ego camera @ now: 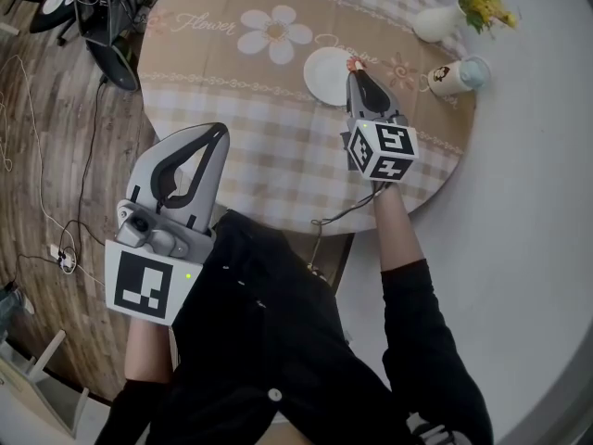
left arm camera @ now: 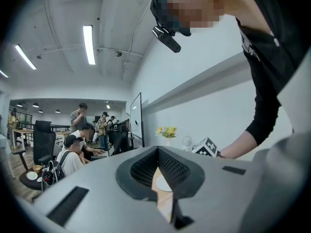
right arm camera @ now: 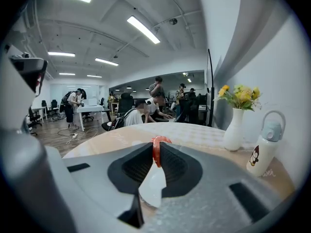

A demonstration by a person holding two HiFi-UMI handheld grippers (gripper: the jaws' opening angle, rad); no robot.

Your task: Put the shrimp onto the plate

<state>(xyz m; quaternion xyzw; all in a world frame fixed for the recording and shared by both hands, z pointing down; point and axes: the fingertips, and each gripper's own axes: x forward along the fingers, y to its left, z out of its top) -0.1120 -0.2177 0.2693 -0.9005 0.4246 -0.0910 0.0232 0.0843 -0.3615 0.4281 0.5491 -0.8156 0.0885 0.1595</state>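
A small red shrimp [right arm camera: 157, 150] is pinched between the tips of my right gripper [ego camera: 355, 68], which is shut on it. In the head view the shrimp [ego camera: 353, 63] hangs at the right rim of the white plate [ego camera: 326, 74] on the round table. The plate [right arm camera: 154, 186] shows pale through the gap below the jaws in the right gripper view. My left gripper [ego camera: 219, 133] is held near the table's near edge, shut with nothing in it; the plate [left arm camera: 164, 184] shows through the left jaws' slit.
The round table [ego camera: 232, 109] has a checked, flower-print cloth. A white vase of yellow flowers [ego camera: 443, 19] and a white bottle [ego camera: 454, 76] stand at its right. Chairs and cables [ego camera: 56, 239] lie on the wooden floor at left. People sit at desks [right arm camera: 141, 111] far behind.
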